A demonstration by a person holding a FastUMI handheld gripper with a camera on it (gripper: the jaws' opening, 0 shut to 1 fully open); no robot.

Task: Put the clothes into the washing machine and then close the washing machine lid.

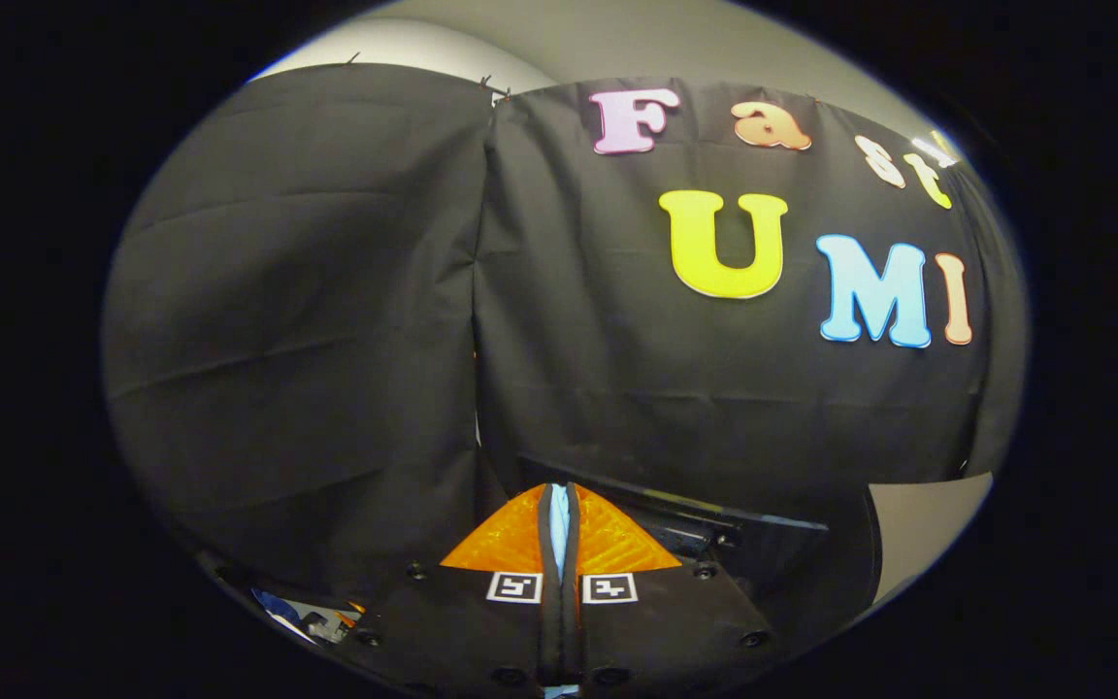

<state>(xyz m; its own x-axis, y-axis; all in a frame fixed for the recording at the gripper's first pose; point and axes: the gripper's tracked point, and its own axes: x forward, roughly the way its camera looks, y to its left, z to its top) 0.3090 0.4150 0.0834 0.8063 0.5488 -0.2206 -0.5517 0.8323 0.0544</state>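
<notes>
Nearly closed, the gripper (560,524) pinches a thin strip of pale blue cloth (560,519) between its orange fingers (506,546), facing the booth wall; keeping that pinch firm while carrying toward the washing machine seems wise.

I'm working in a staged recording booth, not a home: black cloth (326,291) hangs as its wall. Above the cloth, a pale surface (617,39) shows, probably the room's ceiling.
</notes>
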